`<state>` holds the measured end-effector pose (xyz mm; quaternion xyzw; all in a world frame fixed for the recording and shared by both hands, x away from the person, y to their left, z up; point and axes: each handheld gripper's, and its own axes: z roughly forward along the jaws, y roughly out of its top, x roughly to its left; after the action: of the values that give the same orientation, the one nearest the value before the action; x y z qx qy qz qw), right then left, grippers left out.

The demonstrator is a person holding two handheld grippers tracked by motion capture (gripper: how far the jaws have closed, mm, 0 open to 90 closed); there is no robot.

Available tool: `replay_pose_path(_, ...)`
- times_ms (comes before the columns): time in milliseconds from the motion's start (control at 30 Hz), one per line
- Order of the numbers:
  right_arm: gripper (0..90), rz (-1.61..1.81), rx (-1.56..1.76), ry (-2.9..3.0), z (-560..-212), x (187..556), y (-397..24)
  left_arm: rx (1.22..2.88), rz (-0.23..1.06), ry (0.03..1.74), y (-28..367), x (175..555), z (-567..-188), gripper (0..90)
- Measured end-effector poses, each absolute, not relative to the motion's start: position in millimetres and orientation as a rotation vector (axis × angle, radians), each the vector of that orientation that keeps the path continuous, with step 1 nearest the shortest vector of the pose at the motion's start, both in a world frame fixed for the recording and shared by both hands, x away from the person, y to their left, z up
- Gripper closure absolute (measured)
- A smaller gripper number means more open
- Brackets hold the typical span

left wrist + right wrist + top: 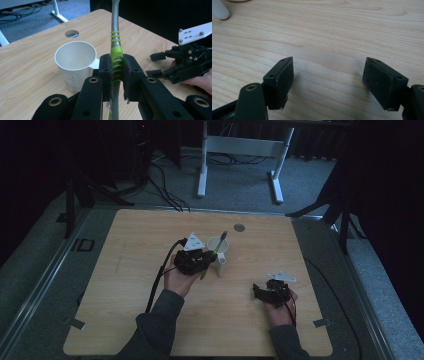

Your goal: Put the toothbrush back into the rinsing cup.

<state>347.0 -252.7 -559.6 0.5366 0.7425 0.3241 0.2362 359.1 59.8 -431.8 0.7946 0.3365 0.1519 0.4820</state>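
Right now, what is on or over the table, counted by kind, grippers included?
Grippers: 2, the left gripper shut on the toothbrush, the right gripper open over bare table
White cups: 1, the cup with a handle
Toothbrushes: 1, the toothbrush, green and grey
Total: 4

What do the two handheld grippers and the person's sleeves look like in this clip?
Both the left gripper and the right gripper are black, with two flat, square-edged pads on arms fixed by brass-ringed pivots. Each carries a grey three-cornered plate on top and trails a black cable. The sleeves are dark grey.
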Motion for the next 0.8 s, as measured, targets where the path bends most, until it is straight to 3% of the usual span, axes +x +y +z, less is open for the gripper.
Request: replay_pose_path(800, 24.6, 0.889, 1.469, 2.036, -559.6, 347.1, -252.8, 1.871, 0.392, 0.812, 61.2, 362.9, -432.8, 78.7)
